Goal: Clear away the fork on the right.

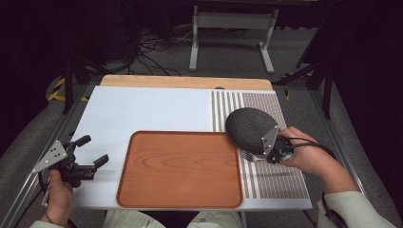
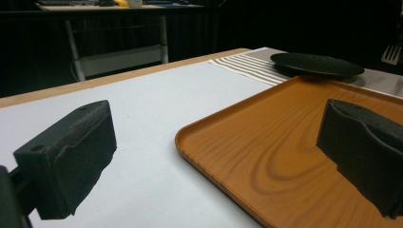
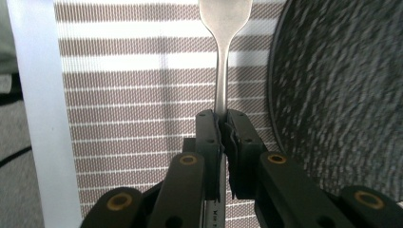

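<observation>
My right gripper [image 3: 222, 119] is shut on the handle of a silver fork [image 3: 222, 57], which points away over a striped placemat [image 3: 133, 99]. Just to the fork's right lies a dark textured plate [image 3: 342, 95]. In the high view the right gripper [image 1: 272, 153] is at the near right edge of the black plate [image 1: 249, 127]. The fork's tines [image 2: 392, 54] show at the far right of the left gripper view, beyond the plate [image 2: 316, 63]. My left gripper [image 1: 93, 151] is open and holds nothing, left of the brown wooden tray [image 1: 180, 166]. Its jaws [image 2: 221, 137] straddle the tray's corner [image 2: 285, 142].
A white mat [image 1: 142, 109] covers the table's left and middle. The striped placemat [image 1: 271, 180] lies along the right side. A wooden table edge [image 1: 185, 81] shows at the back. Metal stands and cables [image 1: 157, 52] are on the floor beyond.
</observation>
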`<state>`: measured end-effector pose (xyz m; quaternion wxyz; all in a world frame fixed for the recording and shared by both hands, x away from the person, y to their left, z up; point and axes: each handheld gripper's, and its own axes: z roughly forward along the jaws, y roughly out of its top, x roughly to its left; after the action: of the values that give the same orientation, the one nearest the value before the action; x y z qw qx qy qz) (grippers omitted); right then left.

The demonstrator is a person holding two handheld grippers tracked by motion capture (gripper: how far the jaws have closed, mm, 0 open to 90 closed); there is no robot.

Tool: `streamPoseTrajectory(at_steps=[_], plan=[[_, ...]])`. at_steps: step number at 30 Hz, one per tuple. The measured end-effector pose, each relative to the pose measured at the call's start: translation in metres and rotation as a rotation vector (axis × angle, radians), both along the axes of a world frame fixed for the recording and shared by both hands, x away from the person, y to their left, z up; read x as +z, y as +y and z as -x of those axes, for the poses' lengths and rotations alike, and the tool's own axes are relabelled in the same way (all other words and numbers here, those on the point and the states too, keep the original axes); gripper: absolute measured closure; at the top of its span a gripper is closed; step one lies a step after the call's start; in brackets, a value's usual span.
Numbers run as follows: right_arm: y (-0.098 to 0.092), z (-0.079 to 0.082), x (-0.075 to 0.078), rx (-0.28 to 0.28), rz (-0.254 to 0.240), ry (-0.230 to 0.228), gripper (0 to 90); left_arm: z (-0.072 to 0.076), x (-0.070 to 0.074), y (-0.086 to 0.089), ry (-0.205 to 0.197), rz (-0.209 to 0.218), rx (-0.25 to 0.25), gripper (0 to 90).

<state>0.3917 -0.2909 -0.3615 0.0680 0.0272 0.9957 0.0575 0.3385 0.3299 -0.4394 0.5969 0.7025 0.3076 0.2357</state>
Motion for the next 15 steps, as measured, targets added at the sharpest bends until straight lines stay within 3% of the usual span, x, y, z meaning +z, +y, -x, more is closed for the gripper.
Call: streamPoseTrajectory(at_steps=[7, 15], plan=[[-0.002, 0.002, 0.009, -0.047, -0.084, -0.04, 84.4, 0.0, 0.0, 0.0, 0.0, 0.0, 0.0, 0.1], [0.001, 0.005, 0.017, -0.134, -0.216, -0.073, 84.4, 0.0, 0.0, 0.0, -0.001, 0.001, 0.001, 0.1]])
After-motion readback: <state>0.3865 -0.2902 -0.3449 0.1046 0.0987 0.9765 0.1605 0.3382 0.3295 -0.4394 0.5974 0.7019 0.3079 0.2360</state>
